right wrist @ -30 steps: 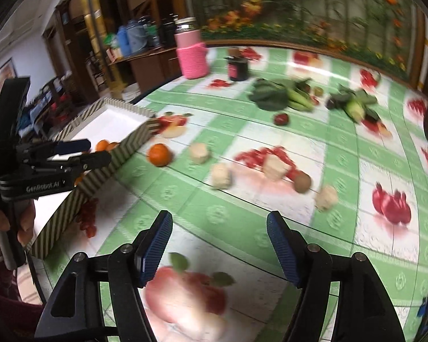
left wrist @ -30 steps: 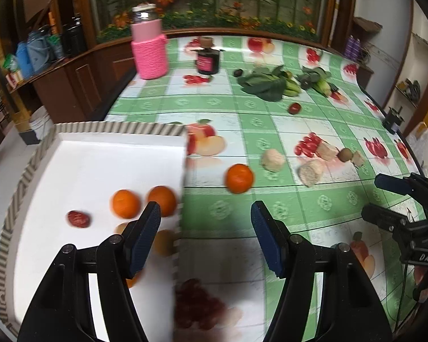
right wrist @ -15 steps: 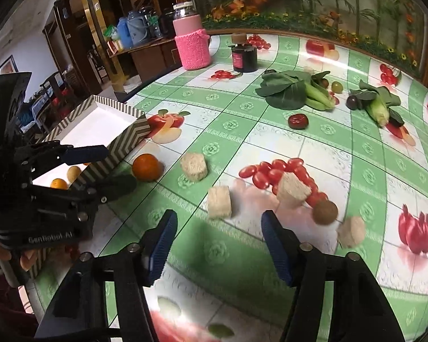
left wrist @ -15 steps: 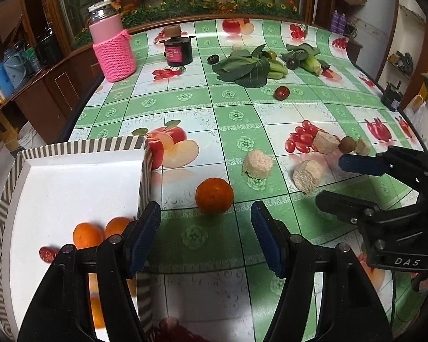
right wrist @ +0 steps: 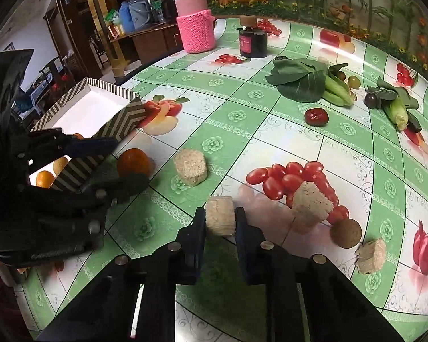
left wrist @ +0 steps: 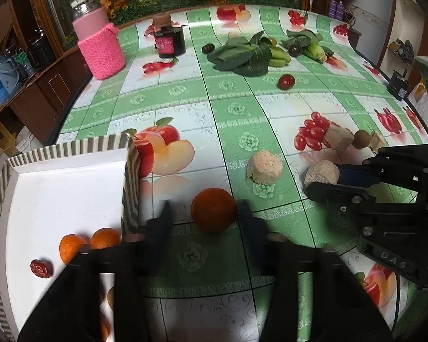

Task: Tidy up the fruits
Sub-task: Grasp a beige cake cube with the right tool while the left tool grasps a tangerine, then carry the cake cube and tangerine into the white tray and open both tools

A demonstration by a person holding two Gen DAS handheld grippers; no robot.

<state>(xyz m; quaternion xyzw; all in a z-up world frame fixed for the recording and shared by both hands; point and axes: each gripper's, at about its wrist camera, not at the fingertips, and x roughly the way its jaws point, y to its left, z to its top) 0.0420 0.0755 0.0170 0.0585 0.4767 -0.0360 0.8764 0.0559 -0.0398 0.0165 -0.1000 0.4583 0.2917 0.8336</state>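
two grippers at the fruit table: orange and beige block

left gripper (left wrist: 204, 213): blurred fingers either side of a loose orange (left wrist: 214, 209) on the tablecloth (left wrist: 234, 108), jaws closing around it; whether the pads already press on it cannot be told.

right gripper (right wrist: 220, 222): clenched on a beige block (right wrist: 220, 215), pads pressed to both its sides, block low on the cloth.

box (left wrist: 71, 154): striped outside, white inside, at the table's left edge, just beside the loose orange. contents: two oranges (left wrist: 71, 246) side by side near its right wall, one wrinkled red date (left wrist: 41, 268) left of them.

other loose items on the cloth: three more beige blocks, one round (right wrist: 190, 166) near the orange, one angular (right wrist: 311, 203) over the printed tomatoes, one small (right wrist: 371, 256) to the right; a brown round fruit (right wrist: 345, 233) between the last two; a red date (right wrist: 316, 116) further back.

rear of table: leafy greens (right wrist: 299, 81), corn cob (right wrist: 398, 112), dark plum (right wrist: 371, 99), green olive-like fruit (right wrist: 353, 81), dark jar (right wrist: 253, 41), bottle in pink knitted sleeve (right wrist: 195, 25).
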